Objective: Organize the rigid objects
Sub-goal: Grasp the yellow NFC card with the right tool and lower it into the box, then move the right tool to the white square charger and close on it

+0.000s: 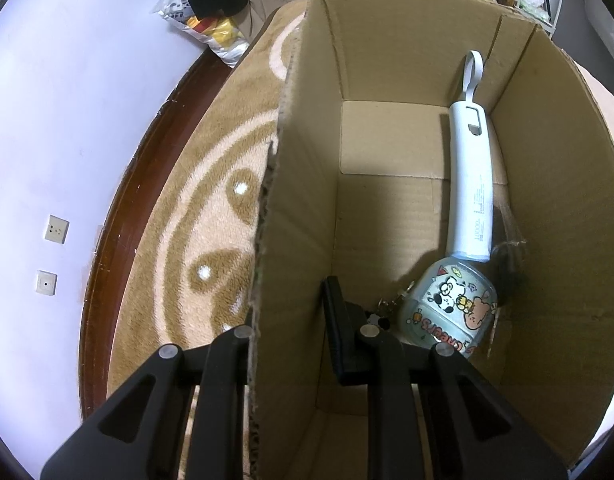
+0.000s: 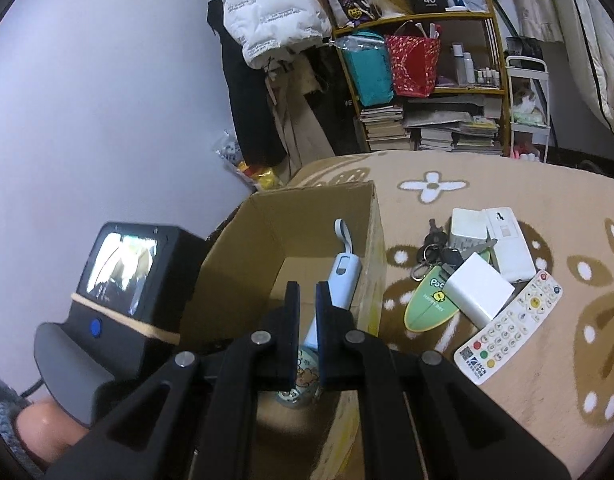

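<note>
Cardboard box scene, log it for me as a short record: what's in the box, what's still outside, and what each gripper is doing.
container: cardboard box on the patterned rug
inside box: white power bank, cartoon case
outside box: remote control, keys, white boxes
left gripper: shut on the box wall
right gripper: shut, empty, above the box

wall (image 2: 107,80): pale | rug (image 2: 547,420): tan, patterned | shelf (image 2: 427,88): crowded (possibly books)
</note>
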Action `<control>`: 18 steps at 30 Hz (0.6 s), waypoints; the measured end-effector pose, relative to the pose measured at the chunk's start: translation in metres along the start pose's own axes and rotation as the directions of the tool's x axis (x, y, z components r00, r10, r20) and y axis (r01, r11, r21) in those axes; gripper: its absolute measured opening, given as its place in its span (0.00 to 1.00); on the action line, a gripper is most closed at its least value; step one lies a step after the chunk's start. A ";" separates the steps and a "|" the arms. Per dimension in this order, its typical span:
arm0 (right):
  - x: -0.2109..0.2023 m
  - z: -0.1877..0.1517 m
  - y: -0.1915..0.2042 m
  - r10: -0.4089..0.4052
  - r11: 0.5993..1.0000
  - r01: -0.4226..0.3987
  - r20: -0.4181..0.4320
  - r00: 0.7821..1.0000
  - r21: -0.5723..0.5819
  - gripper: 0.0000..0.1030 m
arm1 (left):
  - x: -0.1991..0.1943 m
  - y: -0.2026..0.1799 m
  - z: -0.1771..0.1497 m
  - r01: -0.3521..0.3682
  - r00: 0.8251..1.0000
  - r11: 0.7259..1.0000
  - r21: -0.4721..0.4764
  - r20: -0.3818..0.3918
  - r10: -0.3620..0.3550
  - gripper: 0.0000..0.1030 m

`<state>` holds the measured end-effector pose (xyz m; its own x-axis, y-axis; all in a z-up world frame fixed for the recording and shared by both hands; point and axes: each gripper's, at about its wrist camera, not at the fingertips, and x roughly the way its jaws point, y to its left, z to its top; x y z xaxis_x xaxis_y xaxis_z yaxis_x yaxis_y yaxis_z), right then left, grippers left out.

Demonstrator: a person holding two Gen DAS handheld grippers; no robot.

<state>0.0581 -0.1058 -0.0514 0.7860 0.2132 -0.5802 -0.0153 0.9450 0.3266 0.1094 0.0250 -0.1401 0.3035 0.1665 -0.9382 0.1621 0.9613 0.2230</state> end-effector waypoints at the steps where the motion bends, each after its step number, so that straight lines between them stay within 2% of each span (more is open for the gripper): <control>1: 0.000 0.001 -0.001 -0.008 1.000 0.008 0.003 1.000 0.002 0.08 | 0.000 0.000 0.000 -0.002 1.000 1.000 0.002 0.001 0.002 0.18; 5: -0.003 0.006 -0.010 -0.038 0.999 0.037 0.014 0.999 0.026 0.11 | 0.000 0.000 0.000 -0.001 1.000 1.000 0.002 0.000 0.001 0.18; 7: -0.003 0.008 -0.017 -0.066 0.997 0.065 0.019 0.998 0.031 0.19 | 0.000 0.000 0.000 -0.001 1.000 1.000 0.002 -0.001 0.001 0.18; 9: -0.005 0.011 -0.027 -0.089 0.995 0.088 0.029 0.996 0.044 0.43 | 0.000 0.000 0.000 -0.001 1.000 1.000 0.003 0.001 0.001 0.18; 11: -0.007 0.012 -0.035 -0.106 0.993 0.103 0.047 0.993 0.065 0.53 | 0.001 0.000 0.000 -0.003 1.000 1.000 0.006 0.001 0.003 0.18; 14: -0.007 0.016 -0.051 -0.131 0.987 0.125 0.060 0.990 0.096 0.61 | 0.002 0.001 0.000 -0.002 1.000 1.000 0.005 0.000 0.002 0.18; 16: -0.005 0.018 -0.062 -0.147 0.984 0.141 0.052 0.988 0.112 0.70 | 0.002 0.000 -0.001 -0.004 1.000 1.000 0.008 0.001 0.004 0.18; 18: -0.003 0.019 -0.072 -0.158 0.980 0.151 0.048 0.986 0.133 0.86 | 0.002 0.000 -0.001 -0.007 1.000 1.000 0.011 0.001 0.007 0.18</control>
<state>0.0685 -0.1790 -0.0590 0.8071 0.0491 -0.5884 0.1853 0.9251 0.3314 0.1094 0.0253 -0.1422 0.3055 0.1731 -0.9363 0.1698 0.9577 0.2324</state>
